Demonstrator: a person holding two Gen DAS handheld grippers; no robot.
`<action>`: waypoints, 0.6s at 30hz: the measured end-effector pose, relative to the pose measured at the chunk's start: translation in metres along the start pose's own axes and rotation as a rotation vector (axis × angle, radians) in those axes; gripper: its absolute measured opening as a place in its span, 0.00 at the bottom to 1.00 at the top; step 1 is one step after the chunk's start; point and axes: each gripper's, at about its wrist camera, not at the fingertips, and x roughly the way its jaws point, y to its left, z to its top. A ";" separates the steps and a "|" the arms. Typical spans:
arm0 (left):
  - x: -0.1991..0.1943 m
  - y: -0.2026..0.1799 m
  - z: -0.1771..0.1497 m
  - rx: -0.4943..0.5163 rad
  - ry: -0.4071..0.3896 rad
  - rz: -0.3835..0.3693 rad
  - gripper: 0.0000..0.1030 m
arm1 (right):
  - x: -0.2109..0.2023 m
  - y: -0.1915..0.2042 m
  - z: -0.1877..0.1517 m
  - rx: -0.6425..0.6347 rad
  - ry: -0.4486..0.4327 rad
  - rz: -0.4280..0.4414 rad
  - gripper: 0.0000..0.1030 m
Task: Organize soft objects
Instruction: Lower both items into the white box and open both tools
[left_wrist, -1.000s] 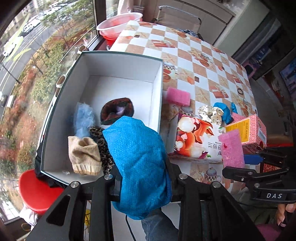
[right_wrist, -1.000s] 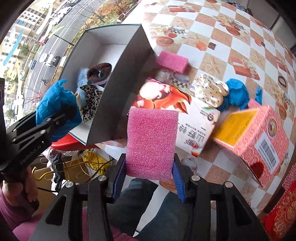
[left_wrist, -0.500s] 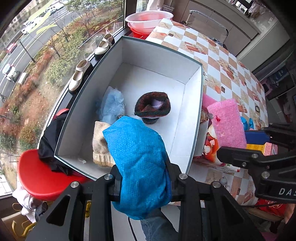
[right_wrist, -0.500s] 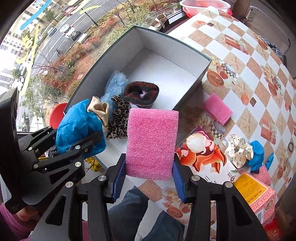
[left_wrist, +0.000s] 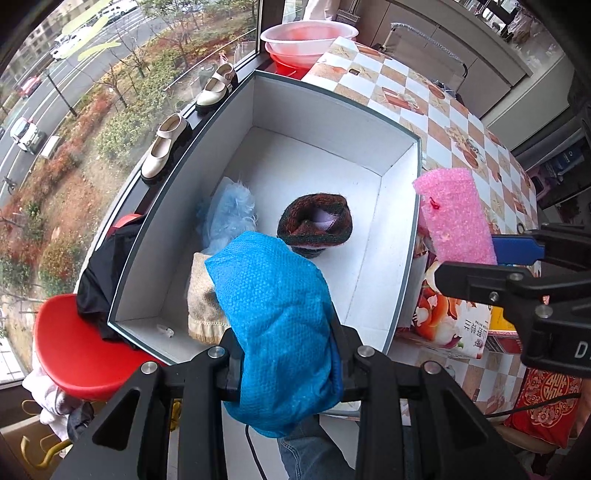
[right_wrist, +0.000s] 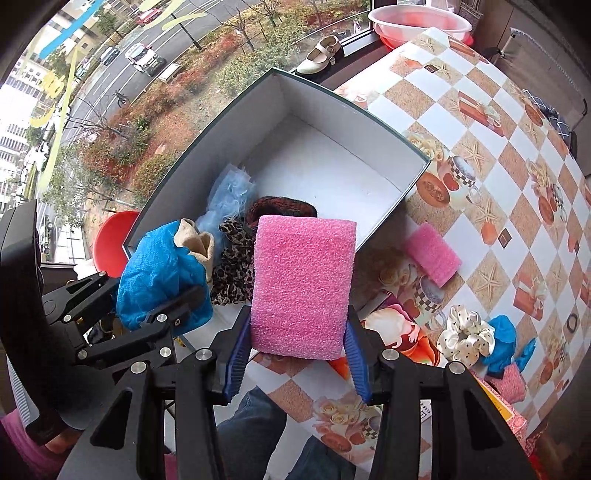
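My left gripper (left_wrist: 286, 360) is shut on a blue foam bundle (left_wrist: 279, 325), held above the near end of an open white box (left_wrist: 266, 177). My right gripper (right_wrist: 295, 354) is shut on a pink foam block (right_wrist: 301, 284), hanging over the box's near right corner; the same pink foam block (left_wrist: 456, 218) shows beside the box wall in the left wrist view. Inside the box lie a dark knitted piece (left_wrist: 316, 225), a pale blue fluffy item (left_wrist: 229, 214), a beige sock (left_wrist: 203, 302) and a leopard-print cloth (right_wrist: 231, 269).
On the checkered table (right_wrist: 480, 155) lie another pink foam piece (right_wrist: 430, 253), a spotted white scrunchie (right_wrist: 465, 334), blue cloth (right_wrist: 502, 336) and a printed carton (left_wrist: 448, 321). A red stool (left_wrist: 74, 354) stands below the box. Shoes (left_wrist: 162, 151) and a pink basin (left_wrist: 308, 35) sit by the window.
Both grippers have swung left toward the box with their loads. The pink block came from over the printed carton to the box's near corner. The grips have not changed.
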 end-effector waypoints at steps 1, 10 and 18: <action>0.000 0.000 0.000 0.000 0.001 0.001 0.34 | 0.000 0.000 0.001 0.000 -0.001 -0.001 0.46; 0.003 -0.001 0.003 0.000 0.000 0.005 0.34 | -0.001 -0.005 0.011 0.009 -0.007 0.006 0.46; 0.005 -0.001 0.016 -0.008 -0.006 0.010 0.34 | -0.001 -0.010 0.025 0.039 -0.013 0.033 0.46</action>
